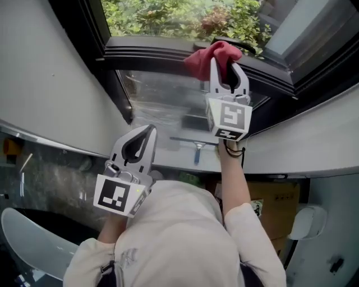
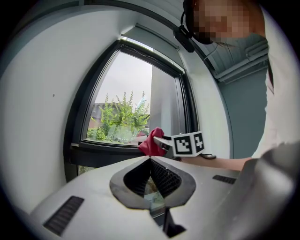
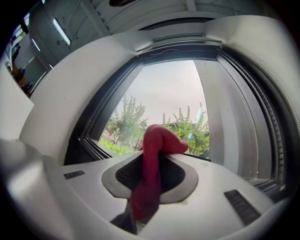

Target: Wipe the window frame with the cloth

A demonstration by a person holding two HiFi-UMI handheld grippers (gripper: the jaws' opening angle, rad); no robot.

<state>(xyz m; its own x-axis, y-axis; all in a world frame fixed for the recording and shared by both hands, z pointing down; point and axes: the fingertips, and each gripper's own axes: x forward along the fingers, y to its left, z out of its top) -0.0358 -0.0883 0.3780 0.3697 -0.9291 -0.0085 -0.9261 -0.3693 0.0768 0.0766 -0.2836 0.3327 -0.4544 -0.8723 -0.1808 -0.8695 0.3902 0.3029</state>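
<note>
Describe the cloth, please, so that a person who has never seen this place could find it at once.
Look at the dark window frame with green bushes outside. At its lower rail, the right gripper is shut on the cloth. It is the only red, crumpled thing there; the frame is black and the gripper white.
</note>
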